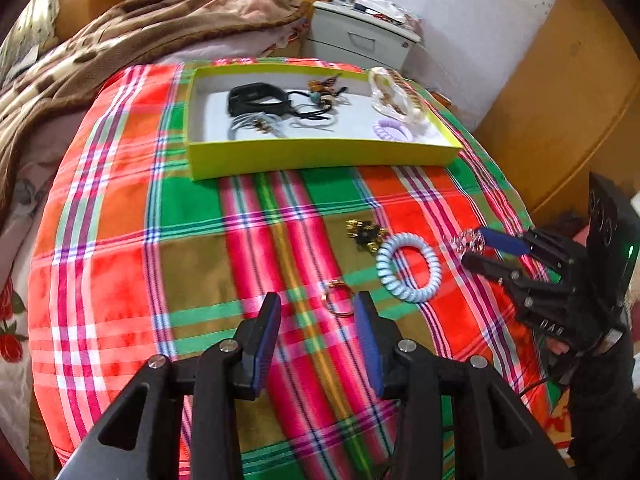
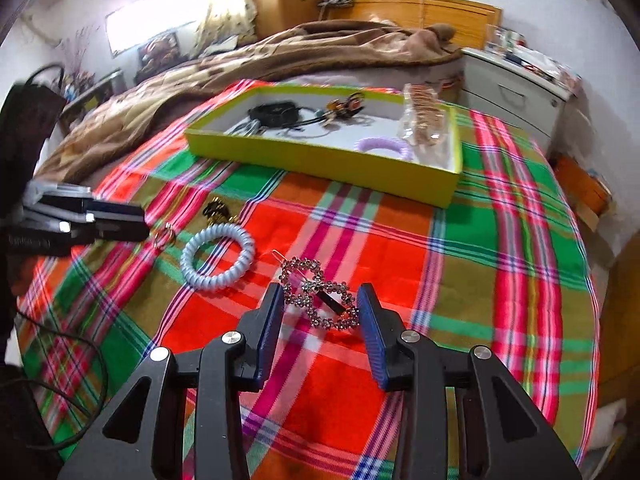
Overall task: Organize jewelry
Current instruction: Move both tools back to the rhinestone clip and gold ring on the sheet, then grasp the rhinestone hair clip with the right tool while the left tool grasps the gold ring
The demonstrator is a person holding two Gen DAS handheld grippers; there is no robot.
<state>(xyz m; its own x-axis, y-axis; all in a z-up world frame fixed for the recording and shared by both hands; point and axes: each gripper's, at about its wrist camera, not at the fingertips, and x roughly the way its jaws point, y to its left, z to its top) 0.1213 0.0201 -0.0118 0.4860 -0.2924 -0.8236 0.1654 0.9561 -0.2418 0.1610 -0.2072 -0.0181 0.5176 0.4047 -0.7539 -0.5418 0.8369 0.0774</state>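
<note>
We see four loose pieces on the plaid cloth (image 2: 420, 248). From the left: one gold ring (image 2: 164, 236) just ahead of our left gripper (image 1: 316, 312), its fingers apart around nothing; one black-and-gold clip (image 2: 216, 210) behind; one pale blue coil tie (image 2: 218, 258); then one rhinestone hair clip (image 2: 316, 296) lying between the spread fingers of our right gripper (image 2: 320, 308), unclamped. Beyond, one yellow box (image 2: 320, 158) holds a black band (image 1: 256, 98), one lilac coil tie (image 2: 384, 146), a bagged gold chain (image 2: 424, 120) and tangled pieces we cannot count.
</note>
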